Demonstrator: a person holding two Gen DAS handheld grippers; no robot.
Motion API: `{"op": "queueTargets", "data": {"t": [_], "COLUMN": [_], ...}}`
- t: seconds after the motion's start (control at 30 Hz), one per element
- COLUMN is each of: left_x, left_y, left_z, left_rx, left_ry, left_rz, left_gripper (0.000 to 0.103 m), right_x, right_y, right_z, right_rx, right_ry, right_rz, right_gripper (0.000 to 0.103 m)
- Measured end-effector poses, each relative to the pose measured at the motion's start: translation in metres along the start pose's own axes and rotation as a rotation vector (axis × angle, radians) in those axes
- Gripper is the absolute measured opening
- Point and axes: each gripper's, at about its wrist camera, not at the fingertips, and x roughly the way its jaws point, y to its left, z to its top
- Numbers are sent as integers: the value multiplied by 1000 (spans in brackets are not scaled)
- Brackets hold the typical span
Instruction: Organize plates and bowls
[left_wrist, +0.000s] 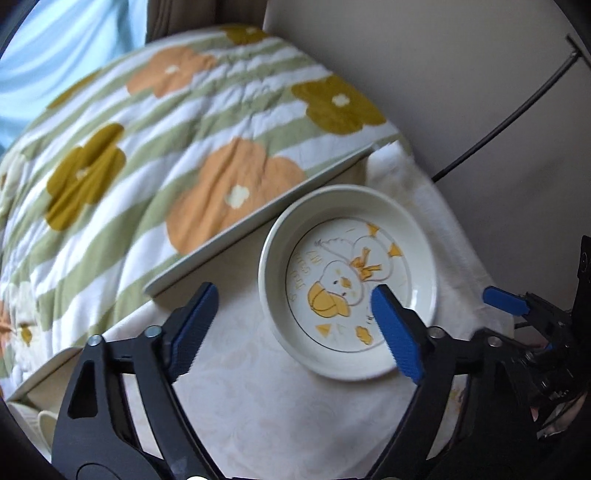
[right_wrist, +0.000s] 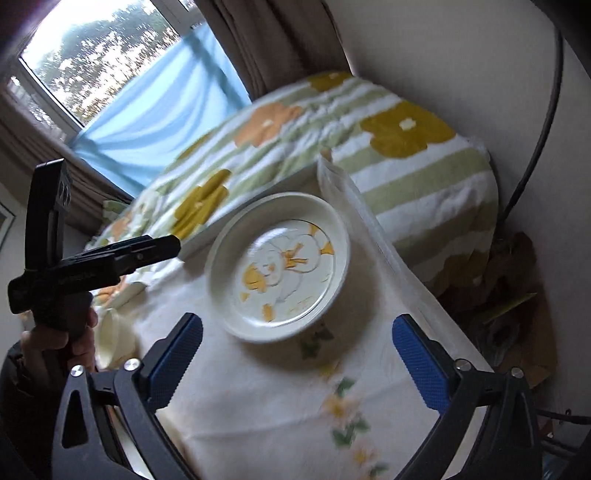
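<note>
A cream plate (left_wrist: 349, 282) with a yellow duck picture lies flat on the white tablecloth (left_wrist: 240, 398); it also shows in the right wrist view (right_wrist: 279, 267). My left gripper (left_wrist: 295, 328) is open and empty, its right finger over the plate's near rim. My right gripper (right_wrist: 297, 363) is open and empty, just short of the plate. The right gripper's blue fingertip (left_wrist: 504, 300) shows at the right in the left wrist view. More cream dishes (left_wrist: 33, 424) sit at the table's left edge, also seen in the right wrist view (right_wrist: 112, 341).
A bed with a flowered, green-striped quilt (left_wrist: 177, 147) lies just behind the table. A wall (left_wrist: 443, 74) with a black cable (left_wrist: 509, 114) stands at the right. The left gripper's body (right_wrist: 92, 266) is held at the left. A window (right_wrist: 92, 55) is behind the bed.
</note>
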Motion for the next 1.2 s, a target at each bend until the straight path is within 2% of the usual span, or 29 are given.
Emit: {"op": "queueTargets", "data": {"t": [0.07, 0.1, 0.13, 0.2, 0.27, 0.3, 0.4, 0.47, 0.67, 1.0, 1.2], "left_x": [22, 31, 39, 49, 54, 55, 58, 59, 61, 55, 29], "left_y": [6, 9, 11, 15, 18, 19, 22, 22, 23, 17, 9], "left_z": [2, 3, 4, 4, 4, 4, 6, 6, 7, 3, -1], "left_rx": [-10, -13, -15, -16, -17, -19, -27, -23, -24, -7, -8], "left_ry": [47, 63, 80, 102, 115, 121, 116, 116, 117, 112, 63], "left_rz": [-14, -19, -20, -22, -27, -28, -17, -14, -13, 1, 9], "left_gripper": [65, 57, 50, 44, 38, 31, 19, 13, 12, 12, 12], "right_x": [20, 32, 39, 49, 56, 58, 64, 65, 74, 68, 51], "right_y": [-8, -14, -17, -24, -30, -32, -34, -34, -36, -35, -27], "right_z": [4, 5, 6, 8, 11, 12, 15, 16, 19, 21, 23], "right_rx": [32, 60, 73, 92, 114, 120, 126, 133, 146, 129, 94], "right_ry": [39, 60, 69, 77, 82, 83, 87, 89, 102, 90, 60], "right_rz": [8, 22, 21, 5, 3, 1, -11, -10, -8, -7, 0], "right_gripper": [63, 58, 54, 50, 40, 34, 32, 25, 17, 17, 17]}}
